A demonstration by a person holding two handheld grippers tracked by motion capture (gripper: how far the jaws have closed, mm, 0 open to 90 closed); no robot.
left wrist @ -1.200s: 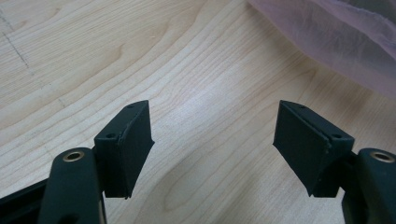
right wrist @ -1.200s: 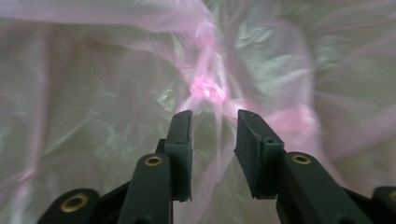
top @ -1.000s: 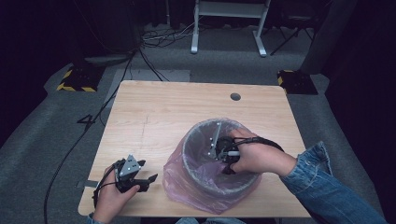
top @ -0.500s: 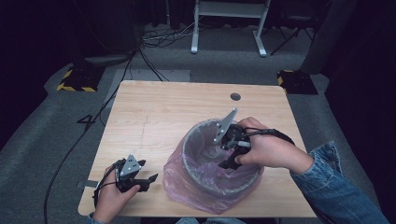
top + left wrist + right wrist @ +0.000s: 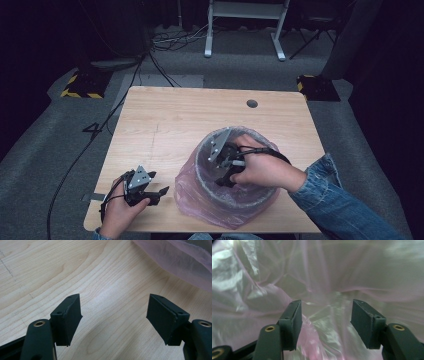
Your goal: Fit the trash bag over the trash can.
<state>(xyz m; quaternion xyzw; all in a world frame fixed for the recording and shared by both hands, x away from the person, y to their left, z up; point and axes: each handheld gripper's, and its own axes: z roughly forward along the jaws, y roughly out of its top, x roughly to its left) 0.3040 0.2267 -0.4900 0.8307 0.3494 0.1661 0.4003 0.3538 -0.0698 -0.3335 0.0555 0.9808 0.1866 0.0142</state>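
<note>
**Seating the pink bag liner in the bin**

At the near left of the counter (image 5: 165,115) the left hand-held gripper (image 5: 159,192) rests with its jaws spread and nothing between them; it sits just beside the bag's skirt, well placed to pin the loose plastic if the bin shifts. To the right, the bin (image 5: 200,167) stands near the counter's front edge, wrapped in the pink bag (image 5: 192,192); the right hand-held gripper (image 5: 325,317) is down inside it, jaws spread, having just been opening then easing in a little, with crumpled film between them but not pinched. Best to press the film gently to the wall; avoid tearing it.
</note>
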